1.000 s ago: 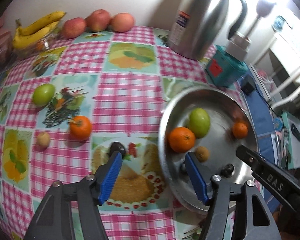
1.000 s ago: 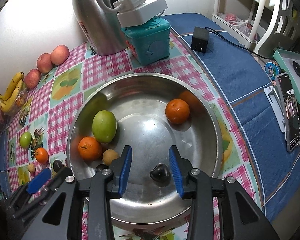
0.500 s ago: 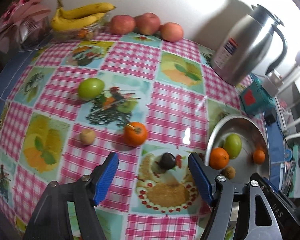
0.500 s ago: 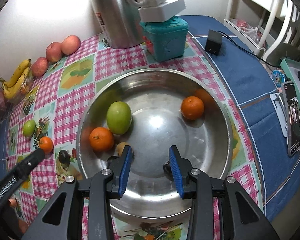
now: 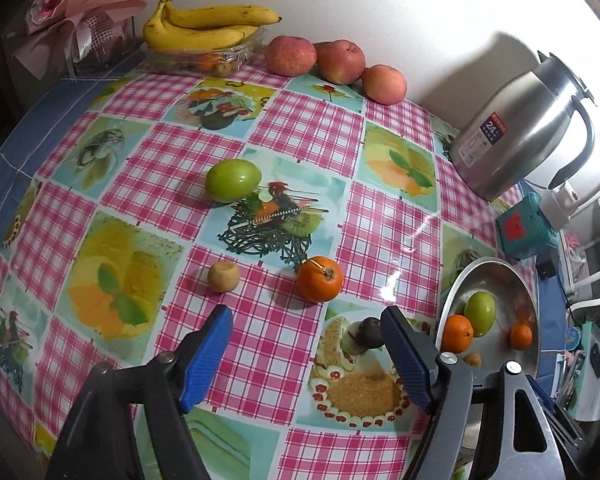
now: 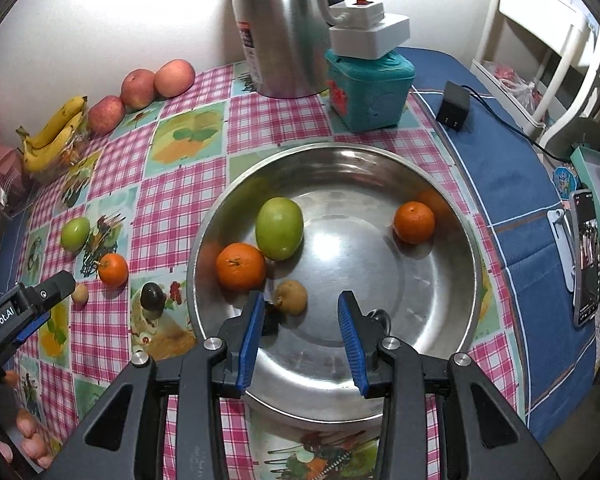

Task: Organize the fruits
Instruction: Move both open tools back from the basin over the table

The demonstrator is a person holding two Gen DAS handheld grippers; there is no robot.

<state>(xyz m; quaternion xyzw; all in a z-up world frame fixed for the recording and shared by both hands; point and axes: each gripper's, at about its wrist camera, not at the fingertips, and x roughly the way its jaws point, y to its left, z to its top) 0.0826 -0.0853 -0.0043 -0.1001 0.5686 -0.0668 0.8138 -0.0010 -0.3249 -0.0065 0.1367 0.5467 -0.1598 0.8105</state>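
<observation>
My left gripper (image 5: 306, 354) hangs over the checked tablecloth, its jaws opening with nothing between them. A dark fruit (image 5: 370, 332) lies just inside its right finger. Beyond the tips sit an orange (image 5: 319, 279), a small tan fruit (image 5: 223, 277) and a green fruit (image 5: 233, 175). My right gripper (image 6: 300, 336) is open and empty above the steel bowl (image 6: 440, 184). The bowl holds a green fruit (image 6: 279, 227), two oranges (image 6: 241, 266) (image 6: 414, 222) and a tan fruit (image 6: 291, 297). Two dark fruits there are partly hidden behind the right gripper's fingers.
Bananas (image 5: 204, 26) and three apples (image 5: 336, 60) line the back wall beside a pink bouquet (image 5: 72, 12). A steel jug (image 5: 520, 128) and a teal box (image 5: 524, 232) stand behind the bowl. A charger (image 6: 454, 106) and a phone (image 6: 586, 256) lie on the blue cloth.
The left gripper has swung left from the bowl's edge to the loose fruit on the cloth, and its jaws have widened. The right gripper shifted slightly over the bowl, gap unchanged.
</observation>
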